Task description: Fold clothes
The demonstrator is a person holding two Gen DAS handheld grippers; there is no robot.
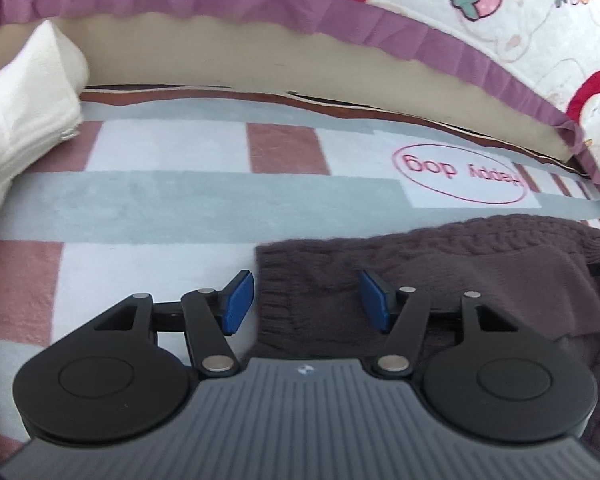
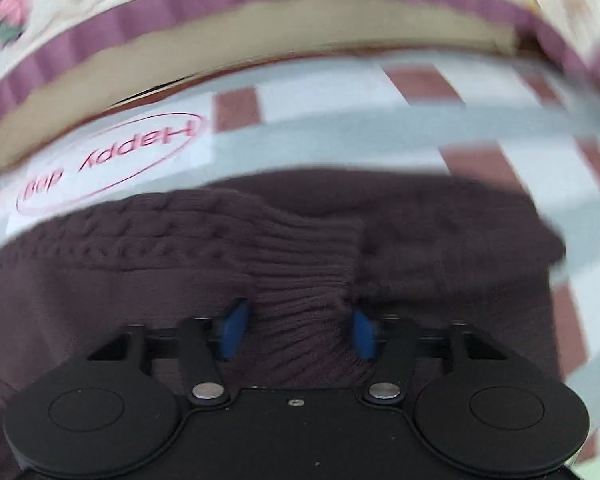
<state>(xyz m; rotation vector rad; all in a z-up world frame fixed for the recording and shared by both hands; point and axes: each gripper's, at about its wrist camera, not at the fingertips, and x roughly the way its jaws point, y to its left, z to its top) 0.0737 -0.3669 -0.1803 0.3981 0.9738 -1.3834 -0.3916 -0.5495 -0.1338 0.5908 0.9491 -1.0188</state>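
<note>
On a pink, white and grey checked blanket (image 1: 180,184), a dark brown knitted sweater (image 1: 480,264) lying flat, left gripper (image 1: 306,302) spread over its edge, right gripper (image 2: 298,330) clamped on its ribbed cuff (image 2: 304,280).

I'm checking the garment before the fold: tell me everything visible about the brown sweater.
The sweater is dark brown knit, cable-patterned with ribbed edging, and looks thick and soft. It lies bunched on the checked blanket, just below its "Happy dog" print. The right gripper pinches a ribbed band between its blue pads. The left gripper stands open over the sweater's ribbed left edge, not gripping.
</note>
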